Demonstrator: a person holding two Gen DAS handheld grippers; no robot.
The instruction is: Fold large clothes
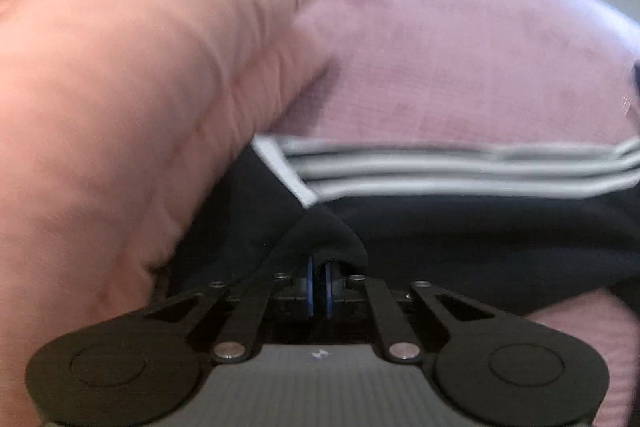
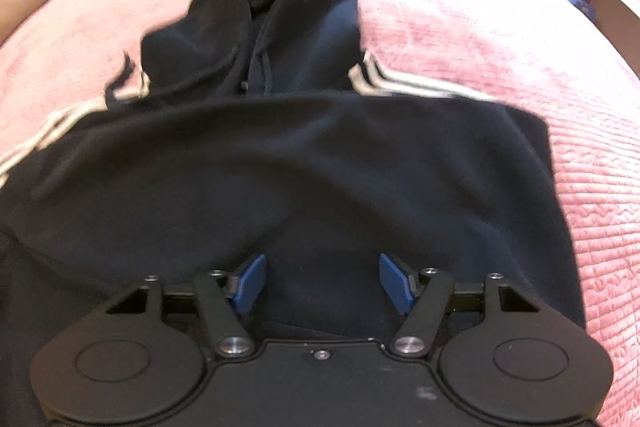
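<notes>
So I'm mid-fold on the black hoodie [image 2: 280,167], which is spread on the pink bedspread [image 2: 500,47] with its hood [image 2: 256,11] at the far end. Best guess on the step: the bottom half looks doubled up toward the hood, and I'm carrying one edge over to finish that fold.

My left gripper [image 1: 319,281] has its blue pads squeezed nearly together on a bunched ridge of the dark fabric, so that side has the hoodie pinched. My right gripper [image 2: 320,279] is spread wide with nothing between the fingers; it hovers low over the folded body, close to the near hem, though I can't tell if it's touching.

Next move, I reckon: lay the left corner down square, let go, then use the right one to grab or flatten the near edge.

The hoodie looks thick and soft, with white stripes [image 1: 460,167] along the sleeves and drawstrings loose by the hood. A peach quilt [image 1: 132,87] crowds the left view, pretty blurry.
</notes>
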